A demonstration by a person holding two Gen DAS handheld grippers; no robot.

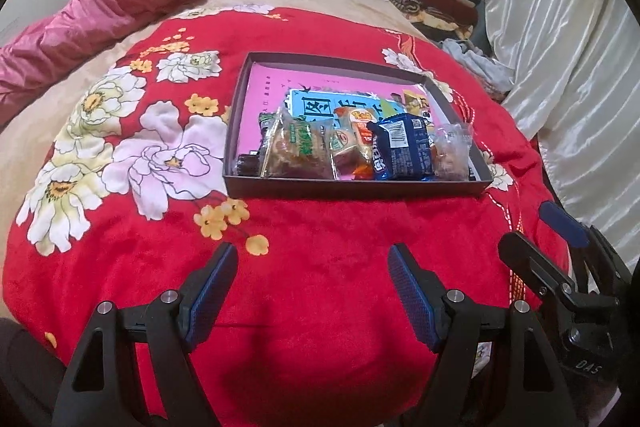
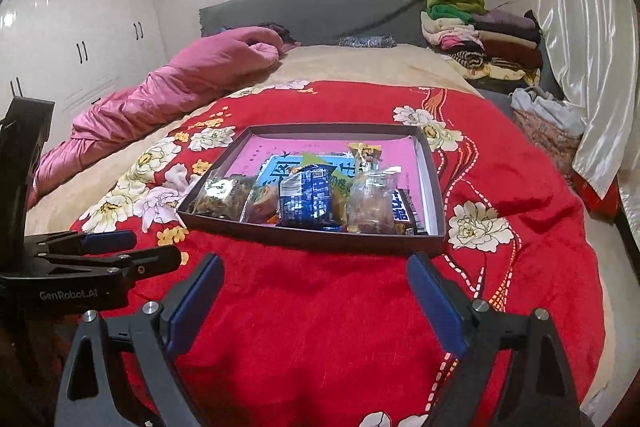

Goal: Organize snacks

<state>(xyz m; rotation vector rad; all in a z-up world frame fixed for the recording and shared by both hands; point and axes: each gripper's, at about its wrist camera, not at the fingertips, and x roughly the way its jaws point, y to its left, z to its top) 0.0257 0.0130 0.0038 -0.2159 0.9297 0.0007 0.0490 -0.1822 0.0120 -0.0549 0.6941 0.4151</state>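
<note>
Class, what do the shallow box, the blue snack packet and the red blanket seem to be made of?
Shallow box: probably cardboard, matte dark, thin straight walls.
Blue snack packet: glossy plastic film, crinkled, catching light.
Red blanket: soft plush fabric, apparently fleece, fuzzy and unshiny.

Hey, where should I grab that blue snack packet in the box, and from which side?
Probably the blue packet's raised upper edge, coming from above: it leans upright, wedged between neighbouring packets near the box's front wall, so its sides are blocked.
</note>
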